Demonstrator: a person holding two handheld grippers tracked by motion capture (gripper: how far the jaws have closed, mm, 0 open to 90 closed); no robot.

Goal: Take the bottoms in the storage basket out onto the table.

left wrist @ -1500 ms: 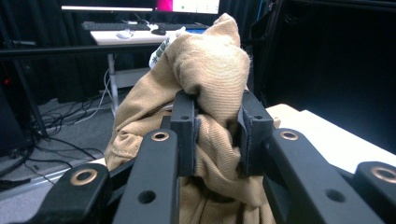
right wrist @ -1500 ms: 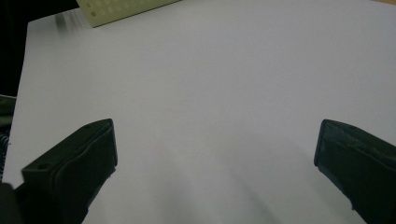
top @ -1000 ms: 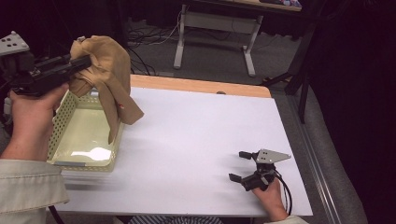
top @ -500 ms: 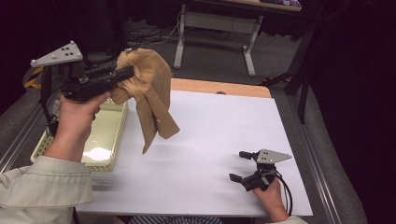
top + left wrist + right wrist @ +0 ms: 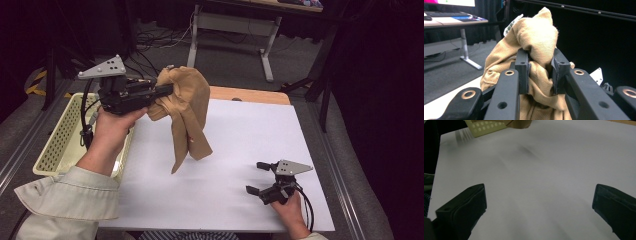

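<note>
Left claw pinching bunched tan corduroy cloth, which hangs below it above the white surface. White tag above the claw, print unreadable. Cream perforated plastic basket behind the claw. Right claw spread, resting on the surface.

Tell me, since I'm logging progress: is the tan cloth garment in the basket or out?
Out. The tan cloth garment hangs bunched from the left gripper, above the white table, beside the pale yellow perforated basket.

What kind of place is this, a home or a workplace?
Probably a lab or recording workspace: a white table ringed by dark curtains, a desk with a keyboard and monitor, and cables on the grey floor.
</note>
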